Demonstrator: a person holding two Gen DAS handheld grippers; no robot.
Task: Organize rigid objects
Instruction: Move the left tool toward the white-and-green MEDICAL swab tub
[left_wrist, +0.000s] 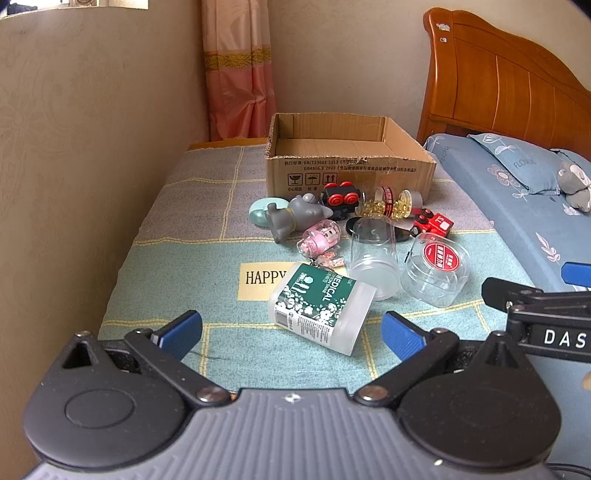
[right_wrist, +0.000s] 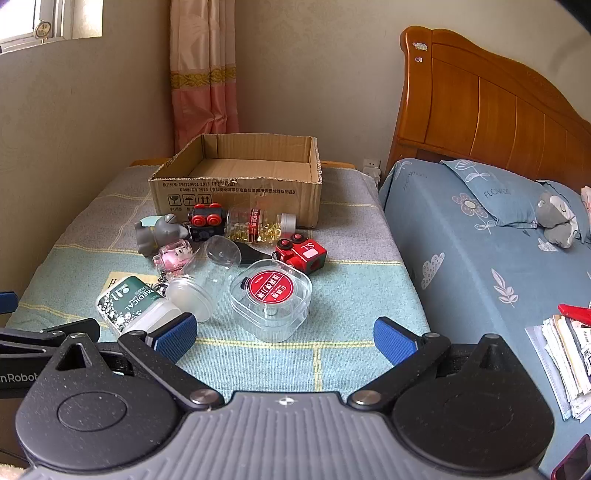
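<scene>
Left wrist view showed the left gripper (left_wrist: 291, 334) with its jaws spread wide and empty, hovering low over the cloth-covered worktop (left_wrist: 177, 258), the green-labelled medical bottle (left_wrist: 319, 308) lying on its side just ahead between the blue pads. Right wrist view showed the right gripper (right_wrist: 284, 338) likewise released and holding nothing, facing the clear square case with the red round label (right_wrist: 271, 297).

Nothing appeared to be packed yet: the cardboard box (right_wrist: 236, 192) at the back of the worktop looked empty, and every item lay in a loose cluster in front of it. That cluster held a grey toy animal (left_wrist: 295, 216), a black toy car with red wheels (left_wrist: 341, 201), a capsule jar (right_wrist: 258, 225) on its side, a red toy truck (right_wrist: 301, 254), a pink charm bottle (right_wrist: 175, 258) and an overturned clear cup (left_wrist: 375, 258) touching the medical bottle.

The risks seemed to come from crowding and smooth surfaces. Closing on the medical bottle could nudge the clear cup, which would likely roll. The bottle's frosted plastic might slip if gripped off-centre. With both grippers close side by side, they could knock together when reaching. The clear case might pop open under a hard squeeze.
</scene>
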